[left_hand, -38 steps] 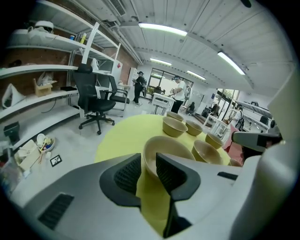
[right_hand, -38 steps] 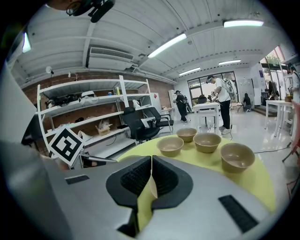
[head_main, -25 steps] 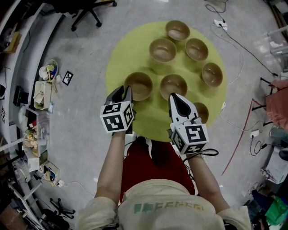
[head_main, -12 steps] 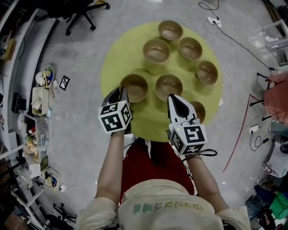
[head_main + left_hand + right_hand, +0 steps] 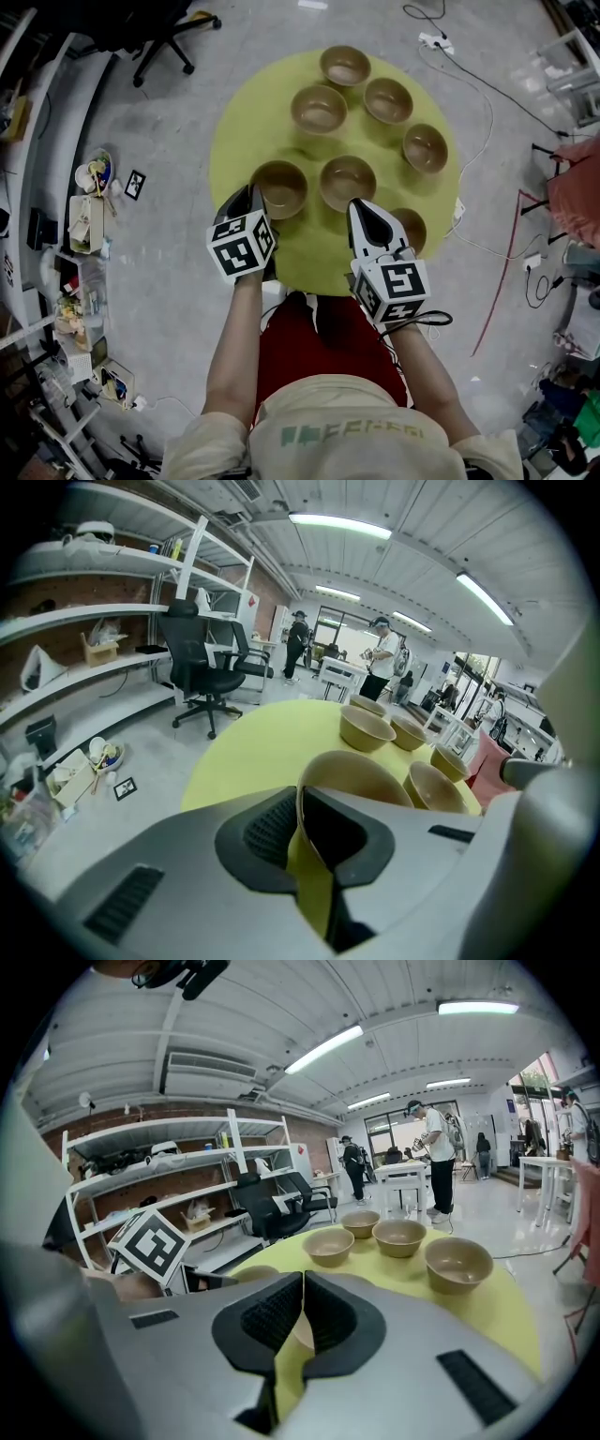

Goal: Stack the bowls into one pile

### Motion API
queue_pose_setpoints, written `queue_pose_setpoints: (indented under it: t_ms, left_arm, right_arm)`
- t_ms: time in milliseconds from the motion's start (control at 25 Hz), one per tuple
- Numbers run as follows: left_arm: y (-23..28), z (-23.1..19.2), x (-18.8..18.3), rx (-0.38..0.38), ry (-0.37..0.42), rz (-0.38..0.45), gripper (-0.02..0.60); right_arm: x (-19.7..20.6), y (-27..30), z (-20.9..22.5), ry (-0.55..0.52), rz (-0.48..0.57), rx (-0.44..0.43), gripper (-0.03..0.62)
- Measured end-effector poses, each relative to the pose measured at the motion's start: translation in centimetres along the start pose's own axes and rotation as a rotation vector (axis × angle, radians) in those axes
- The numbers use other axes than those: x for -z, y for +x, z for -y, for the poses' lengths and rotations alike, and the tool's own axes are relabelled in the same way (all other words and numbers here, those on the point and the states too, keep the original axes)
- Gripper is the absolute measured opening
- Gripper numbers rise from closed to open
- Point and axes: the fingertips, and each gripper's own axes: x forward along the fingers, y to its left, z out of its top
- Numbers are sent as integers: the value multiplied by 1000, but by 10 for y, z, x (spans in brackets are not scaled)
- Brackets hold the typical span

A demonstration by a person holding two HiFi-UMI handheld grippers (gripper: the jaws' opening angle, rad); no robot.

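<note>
Grey floor [image 5: 159, 122], black office chair [image 5: 202, 672], white shelves [image 5: 103, 611] — strip lights [image 5: 339, 525] overhead, loose cables [image 5: 498, 281]

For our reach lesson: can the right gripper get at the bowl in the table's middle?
Probably yes. The right gripper sits just short of the middle bowl, with only bare yellow table between them. Its jaws are together, so they must open first.

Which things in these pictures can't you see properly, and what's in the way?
- Head view: the right hand-held gripper covers the left side of the nearest bowl.
- Left gripper view: the left hand-held gripper, shut on the gripped bowl at its rim, blocks its lower half.
- Head view: the clutter on the floor is too small to name.
- Right gripper view: the people far back are too small.
</note>
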Motion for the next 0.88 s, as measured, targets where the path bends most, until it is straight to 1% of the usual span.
queue_pose_setpoints:
  t_ms: [200, 400, 680, 880]
  left_arm:
    - [-4, 6, -2, 13, -10, 15, 35]
    - [-13, 10, -12, 21, 0, 40, 35]
    - [-29, 17, -38, 43, 8, 107, 34]
    - [-42, 36, -59, 72, 48, 146, 34]
  right_arm:
    - [0, -2, -4, -5, -16, -3, 37]
    - [-4, -4, -9, -10, 2, -12, 37]
    - [-4, -10, -11, -21, 24, -9, 37]
    - [-11, -20, -9, -15, 51, -1, 37]
